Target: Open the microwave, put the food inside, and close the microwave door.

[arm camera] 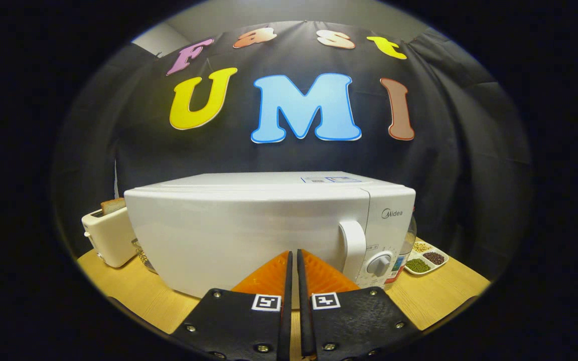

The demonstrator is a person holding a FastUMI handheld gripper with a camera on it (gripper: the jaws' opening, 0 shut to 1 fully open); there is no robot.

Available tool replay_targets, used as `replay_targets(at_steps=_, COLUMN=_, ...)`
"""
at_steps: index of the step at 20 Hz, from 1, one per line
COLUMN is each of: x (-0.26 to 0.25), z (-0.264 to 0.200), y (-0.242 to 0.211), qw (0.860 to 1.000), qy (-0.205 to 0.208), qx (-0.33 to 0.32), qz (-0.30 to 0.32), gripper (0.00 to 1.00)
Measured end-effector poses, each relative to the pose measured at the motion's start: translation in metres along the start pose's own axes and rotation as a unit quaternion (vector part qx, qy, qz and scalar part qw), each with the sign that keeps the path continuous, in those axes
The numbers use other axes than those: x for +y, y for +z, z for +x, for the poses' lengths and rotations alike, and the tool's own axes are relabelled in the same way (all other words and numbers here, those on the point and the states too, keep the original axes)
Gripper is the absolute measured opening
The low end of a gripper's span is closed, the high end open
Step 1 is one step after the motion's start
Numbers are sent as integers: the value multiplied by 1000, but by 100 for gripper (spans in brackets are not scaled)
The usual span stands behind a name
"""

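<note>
One closed claw (292, 256) empty before shut microwave (249, 230), toaster (108, 235) left, bean tray (427, 260) right.

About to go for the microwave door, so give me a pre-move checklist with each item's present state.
1. Microwave door closed: ok, it sits flush.
2. Door handle reachable: ok, nothing in front of it; it stands ahead and to the right of the fingers.
3. Hand-held gripper open enough to take the handle: not ok, the fingers are nearly together with nothing between them.
4. Hand-held gripper lined up with the handle: not ok, it points at the door panel.
5. Food ready: cannot tell; a toaster and a divided dish flank the microwave.
</note>
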State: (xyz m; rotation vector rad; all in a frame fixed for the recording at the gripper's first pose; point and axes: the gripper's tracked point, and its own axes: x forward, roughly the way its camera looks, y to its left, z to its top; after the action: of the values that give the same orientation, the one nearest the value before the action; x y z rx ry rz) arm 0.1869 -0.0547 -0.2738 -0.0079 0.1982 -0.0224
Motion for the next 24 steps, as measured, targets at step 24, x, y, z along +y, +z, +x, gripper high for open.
replay_targets(at_steps=24, x=62, z=-258, y=209, qw=995, qy=31, qx=-94, qz=-21, gripper=8)
